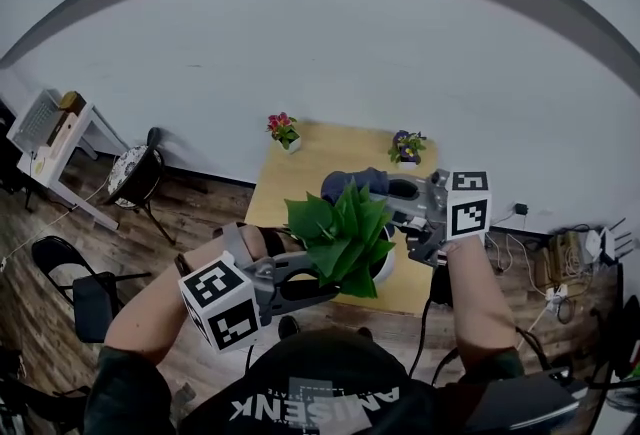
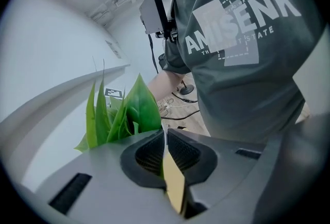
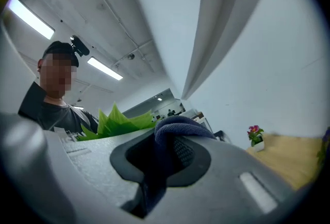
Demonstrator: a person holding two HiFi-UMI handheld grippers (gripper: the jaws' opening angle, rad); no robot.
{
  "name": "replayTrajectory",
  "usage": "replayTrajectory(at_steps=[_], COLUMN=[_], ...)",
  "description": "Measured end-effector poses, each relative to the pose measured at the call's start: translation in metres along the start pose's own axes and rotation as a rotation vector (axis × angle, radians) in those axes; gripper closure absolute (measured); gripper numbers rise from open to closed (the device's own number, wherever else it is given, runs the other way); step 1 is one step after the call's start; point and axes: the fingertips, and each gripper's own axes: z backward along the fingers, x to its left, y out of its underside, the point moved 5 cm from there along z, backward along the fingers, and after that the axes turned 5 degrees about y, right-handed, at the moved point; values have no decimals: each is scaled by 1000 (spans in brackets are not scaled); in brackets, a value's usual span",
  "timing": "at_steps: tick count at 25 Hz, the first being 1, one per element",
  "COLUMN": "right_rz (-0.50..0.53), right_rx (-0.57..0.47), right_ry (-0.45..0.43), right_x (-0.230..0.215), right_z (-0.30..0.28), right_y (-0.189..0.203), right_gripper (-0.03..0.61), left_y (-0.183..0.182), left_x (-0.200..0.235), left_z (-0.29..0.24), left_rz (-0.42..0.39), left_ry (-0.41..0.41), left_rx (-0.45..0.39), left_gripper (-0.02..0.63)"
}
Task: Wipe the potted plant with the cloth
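- Green and broad-leaved, the potted plant (image 1: pixel 340 228) stands in a white pot (image 1: pixel 386 265) near the front edge of a wooden table (image 1: pixel 320 158), between the two grippers.
- Left gripper (image 1: pixel 322 281) reaches in from the lower left, with its tips among the lower leaves. In the left gripper view its jaws are almost together, pinching a thin pale leaf (image 2: pixel 173 182) edge-on between the ribbed pads.
- Right gripper (image 1: pixel 398 207) comes in from the right, beside the top of the foliage. Its jaws are clamped on a dark blue cloth (image 1: pixel 352 183), which bulges past the tips in a rounded fold.
- The cloth sits at the far side of the plant's top leaves; whether it touches them cannot be told.
- A red-flowered pot (image 1: pixel 284 130) and a purple-flowered pot (image 1: pixel 406 147) sit at the table's far edge, well apart from the potted plant.
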Motion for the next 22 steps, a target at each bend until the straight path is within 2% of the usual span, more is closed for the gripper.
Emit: replayTrajectory(at_steps=[4, 15, 22], right_rz=[-60, -316, -412], right_rx=[-6, -43, -44], right_ry=[-99, -207, -177], right_x=[2, -24, -36], right_z=[-6, 3, 17], right_y=[-2, 35, 66], right_gripper=[535, 535, 535], left_y=[0, 6, 11], left_x=[-2, 0, 4], left_z=[2, 5, 5], left_rz=[-10, 24, 71], left_ry=[-9, -20, -21], left_rx=[26, 21, -15], left_gripper=[594, 592, 589])
